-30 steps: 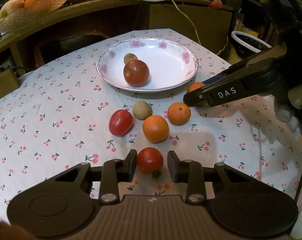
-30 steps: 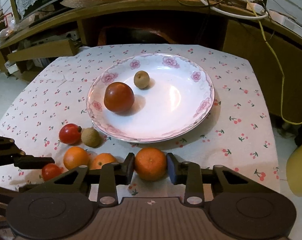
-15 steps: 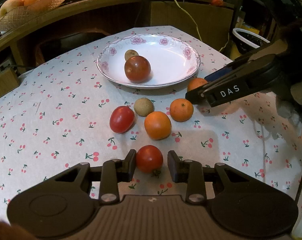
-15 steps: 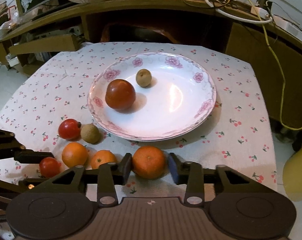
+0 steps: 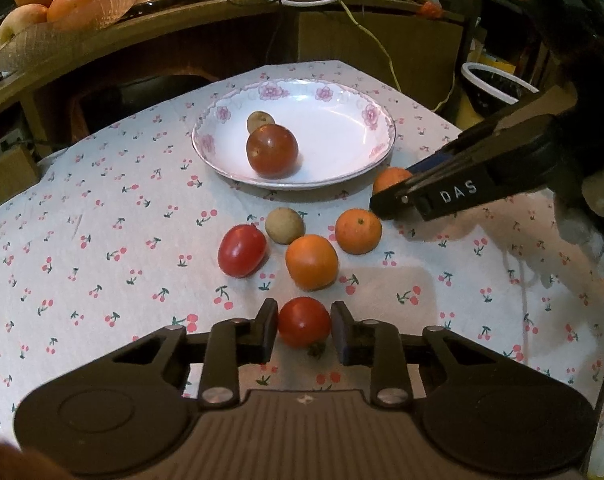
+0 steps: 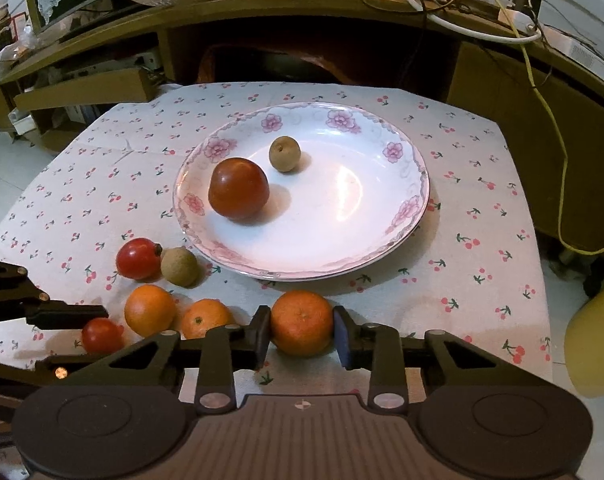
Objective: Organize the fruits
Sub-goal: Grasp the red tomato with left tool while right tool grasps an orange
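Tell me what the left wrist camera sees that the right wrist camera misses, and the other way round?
Only the left wrist view shows the left tool around a small red tomato, plus a white basket off the table's right. Only the right wrist view shows the right tool pinching an orange, plus a yellow object at the right edge. Both show the flowered plate holding a dark tomato and a small brown fruit.

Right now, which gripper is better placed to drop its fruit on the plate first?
Right. The right gripper brackets an orange just outside the plate rim; the left gripper, around a tomato, sits farther back behind other fruit.
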A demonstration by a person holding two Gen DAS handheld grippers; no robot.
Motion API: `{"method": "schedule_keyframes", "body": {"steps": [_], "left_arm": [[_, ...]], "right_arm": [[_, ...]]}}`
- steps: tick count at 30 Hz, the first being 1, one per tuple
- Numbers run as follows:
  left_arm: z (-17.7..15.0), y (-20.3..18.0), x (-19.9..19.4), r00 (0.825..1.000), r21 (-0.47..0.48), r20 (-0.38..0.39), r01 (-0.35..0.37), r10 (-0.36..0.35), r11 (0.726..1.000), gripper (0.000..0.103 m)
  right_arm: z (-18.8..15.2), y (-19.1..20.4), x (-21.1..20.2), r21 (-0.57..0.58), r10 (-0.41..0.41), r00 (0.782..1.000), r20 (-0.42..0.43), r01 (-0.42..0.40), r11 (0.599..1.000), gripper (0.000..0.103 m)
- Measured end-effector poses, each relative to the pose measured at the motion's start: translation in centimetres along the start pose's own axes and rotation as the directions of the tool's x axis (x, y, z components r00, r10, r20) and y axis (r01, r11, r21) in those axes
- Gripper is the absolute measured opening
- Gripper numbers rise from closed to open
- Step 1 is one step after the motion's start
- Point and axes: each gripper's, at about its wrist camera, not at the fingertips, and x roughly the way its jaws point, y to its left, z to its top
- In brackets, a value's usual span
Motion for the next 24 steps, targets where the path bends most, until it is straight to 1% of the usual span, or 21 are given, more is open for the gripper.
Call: {"method": "schedule_keyframes", "body": {"steps": [7,10,13,19,21,24], "left_arm": [[0.0,-0.2,-0.1,1.0,0.009,0.003,-0.002,0.002,1.0,0.034],[-0.3,-0.2,0.3,1.0,0.01,-0.015,-0.006,0.006,1.0,0.034],[-0.5,-0.3,0.6,1.0,0.014,-0.018,-0.009,0.01,1.0,0.035],[-0.4,-0.4,0.6,1.0,0.018,-0.016,-0.01,0.01,1.0,0.035],[-0.4,-0.4,0.6,1.0,0.02,-0.019,-0.009,0.01,1.0,0.035],[-0.3,-0.4,0.4,1.0,0.017,-0.022,-0.011,0.012,1.0,0.034]], "right_arm": [[-0.1,0.4,-1.1,-0.008,0.026,1.0,0.003,-0.026,1.0,0.032],[-0.5,0.6,-1.4,-0.025,0.018,1.0,-0.006,-0.018,1.0,0.032],[-1.1,0.6,-0.8,-0.038,0.007,0.999,-0.038,-0.009,0.999,0.033],[-1.1,0.3,-0.8,-0.03,0.016,0.999,-0.035,-0.017,0.999,0.034],[-1.1,0.4,-0.7,-0.038,0.017,0.999,-0.042,-0.018,0.999,0.036],[-1.1,0.5,-0.7,-0.043,0.011,0.999,-0.039,-0.012,0.999,0.035]]}}
